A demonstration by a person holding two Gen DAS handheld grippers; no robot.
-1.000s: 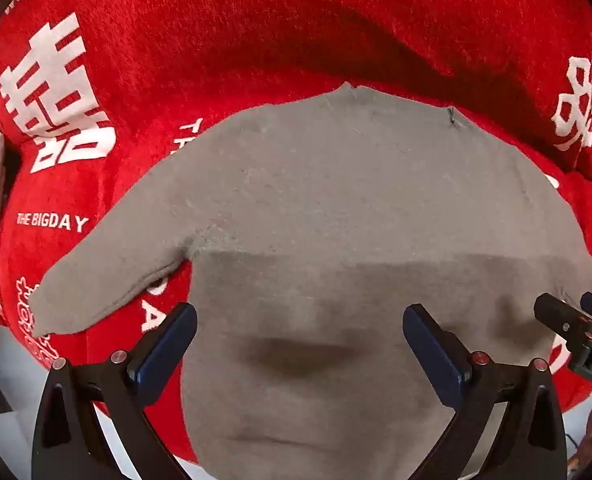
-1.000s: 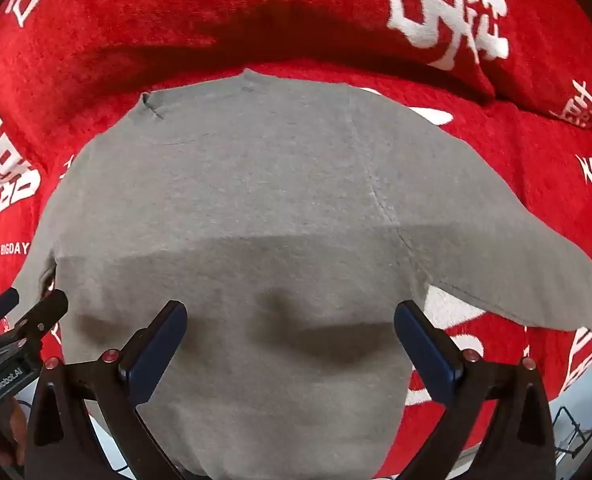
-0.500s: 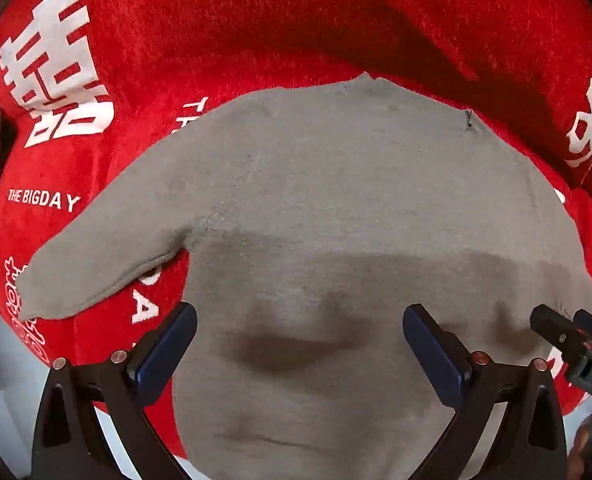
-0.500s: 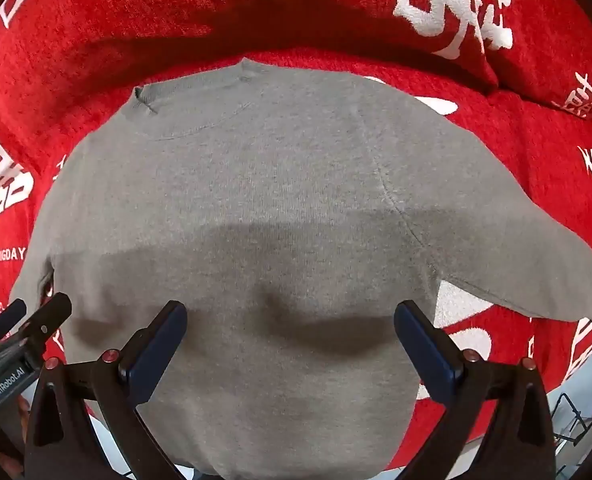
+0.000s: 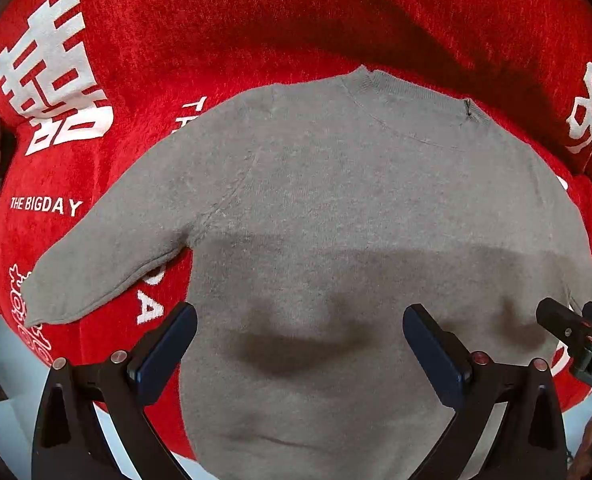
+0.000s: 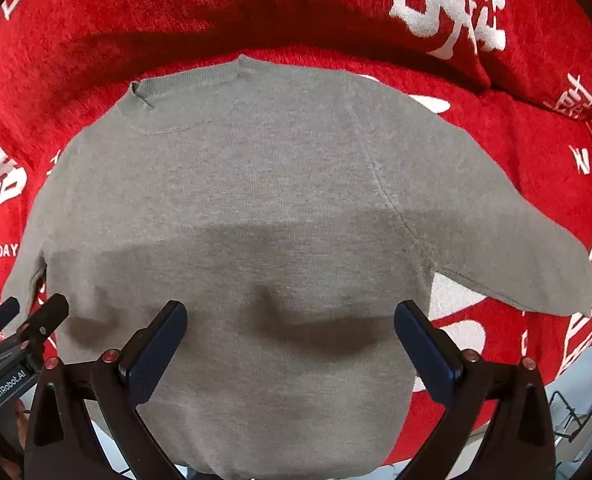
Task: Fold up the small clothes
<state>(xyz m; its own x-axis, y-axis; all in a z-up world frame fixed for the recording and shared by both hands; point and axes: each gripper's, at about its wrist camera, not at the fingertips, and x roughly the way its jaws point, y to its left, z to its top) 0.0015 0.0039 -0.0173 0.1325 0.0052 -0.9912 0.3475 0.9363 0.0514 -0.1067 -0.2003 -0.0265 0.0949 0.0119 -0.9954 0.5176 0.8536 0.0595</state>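
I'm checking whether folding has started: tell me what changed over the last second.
Little has. Both tools drifted slightly: in the left wrist view the grey sweater slid a bit lower and right, in the right wrist view a bit lower. Nothing was grasped or released. The left tool and right tool remain wide open above the sweater's lower body, which lies flat, sleeves spread, on the red blanket.

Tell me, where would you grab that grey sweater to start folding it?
Probably by a sleeve end. The sweater lies flat on the red cover, both sleeves spread out. The left gripper could take the left cuff from the outer side, the right gripper the right cuff; those free edges let fingers slip under.
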